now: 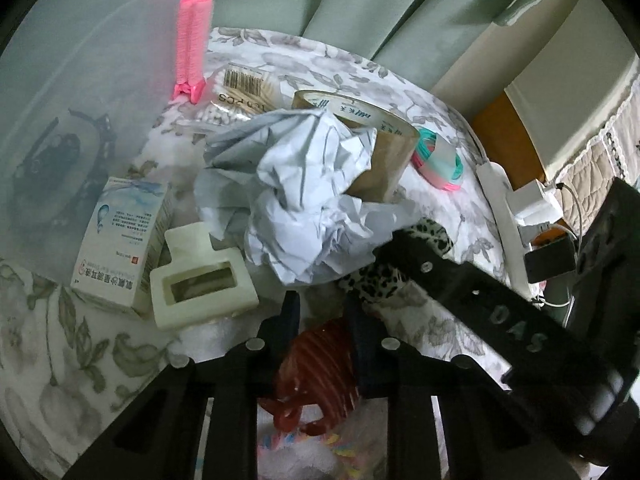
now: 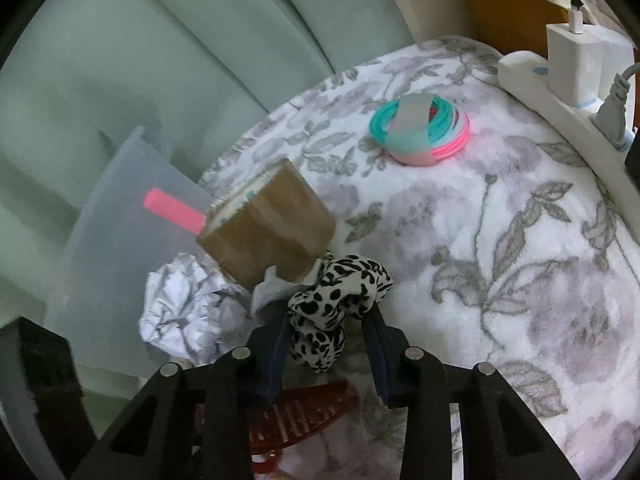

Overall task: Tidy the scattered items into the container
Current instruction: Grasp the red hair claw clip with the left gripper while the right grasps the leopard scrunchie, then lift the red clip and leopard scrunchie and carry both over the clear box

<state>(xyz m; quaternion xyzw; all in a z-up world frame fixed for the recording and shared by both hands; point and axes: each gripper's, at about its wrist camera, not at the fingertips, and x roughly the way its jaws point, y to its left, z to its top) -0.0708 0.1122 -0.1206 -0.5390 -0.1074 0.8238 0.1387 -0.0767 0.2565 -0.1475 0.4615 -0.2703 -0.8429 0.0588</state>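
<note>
A frosted plastic container (image 1: 80, 92) (image 2: 120, 216) lies at the left on the floral blanket. In the left wrist view a crumpled paper ball (image 1: 308, 184), brown tape roll (image 1: 384, 148), medicine box (image 1: 120, 244), cream hair claw (image 1: 200, 276), cotton swab pack (image 1: 240, 96), pink hair roller (image 1: 194, 48) and teal-pink bands (image 1: 438, 158) lie about. My left gripper (image 1: 324, 312) stands open over a red hair claw (image 1: 316, 376). My right gripper (image 2: 326, 320) is open around a leopard scrunchie (image 2: 340, 296), fingers on either side; it also shows in the left wrist view (image 1: 384, 280).
A white power strip (image 2: 560, 100) with chargers runs along the blanket's right edge. Green curtains (image 2: 160, 40) hang behind. The tape roll (image 2: 268, 224), paper ball (image 2: 180, 304), bands (image 2: 420, 132) and red claw (image 2: 304, 412) also show in the right wrist view.
</note>
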